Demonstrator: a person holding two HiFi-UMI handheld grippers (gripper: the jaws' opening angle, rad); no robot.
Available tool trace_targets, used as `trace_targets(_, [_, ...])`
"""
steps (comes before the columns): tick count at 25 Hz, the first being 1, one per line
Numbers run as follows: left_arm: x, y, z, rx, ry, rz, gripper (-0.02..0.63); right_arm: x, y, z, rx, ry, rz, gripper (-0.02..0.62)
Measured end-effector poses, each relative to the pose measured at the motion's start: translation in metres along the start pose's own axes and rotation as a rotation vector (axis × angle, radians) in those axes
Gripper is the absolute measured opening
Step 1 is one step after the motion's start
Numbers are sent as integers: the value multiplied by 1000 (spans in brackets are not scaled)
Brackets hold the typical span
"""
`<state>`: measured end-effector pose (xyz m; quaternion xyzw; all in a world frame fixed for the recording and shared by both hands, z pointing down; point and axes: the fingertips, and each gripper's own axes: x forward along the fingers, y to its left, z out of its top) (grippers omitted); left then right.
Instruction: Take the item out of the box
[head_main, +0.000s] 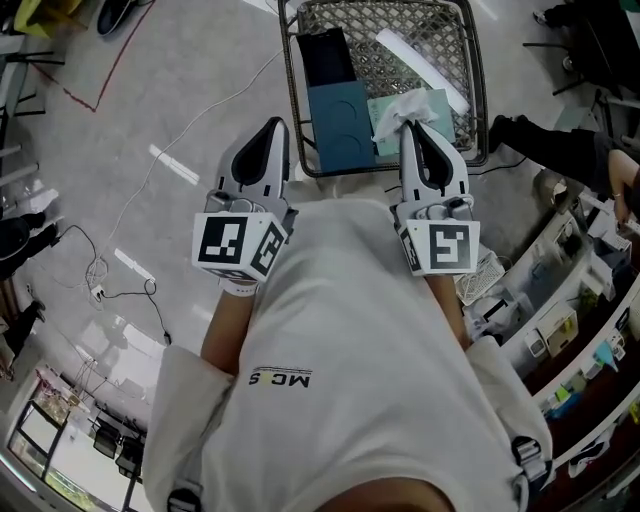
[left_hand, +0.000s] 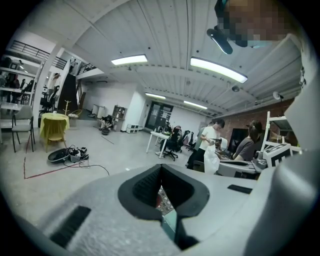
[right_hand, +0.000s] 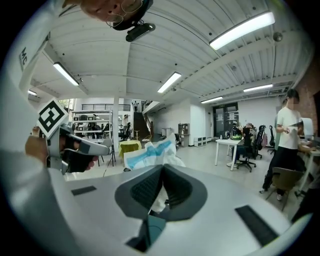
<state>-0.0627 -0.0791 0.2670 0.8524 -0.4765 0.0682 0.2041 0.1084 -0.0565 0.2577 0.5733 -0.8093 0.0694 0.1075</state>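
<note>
On the floor stands a wire basket holding an open teal box and a dark blue box. My right gripper is raised above the basket's near edge, shut on a crumpled white packet with blue print. The packet sticks out past the fingertips. My left gripper is held level beside it, to the left of the basket. Its jaws meet with nothing between them. The right gripper view also shows the left gripper at its left.
A white tube lies across the basket and a teal sheet lies inside it. Cables trail on the floor at left. A person's leg and shoe and cluttered shelves are at right.
</note>
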Motion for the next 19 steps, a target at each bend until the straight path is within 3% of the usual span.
trace_targets(19, [-2, 11, -2, -20, 6, 13, 23, 14, 2, -1, 4, 14, -3, 18])
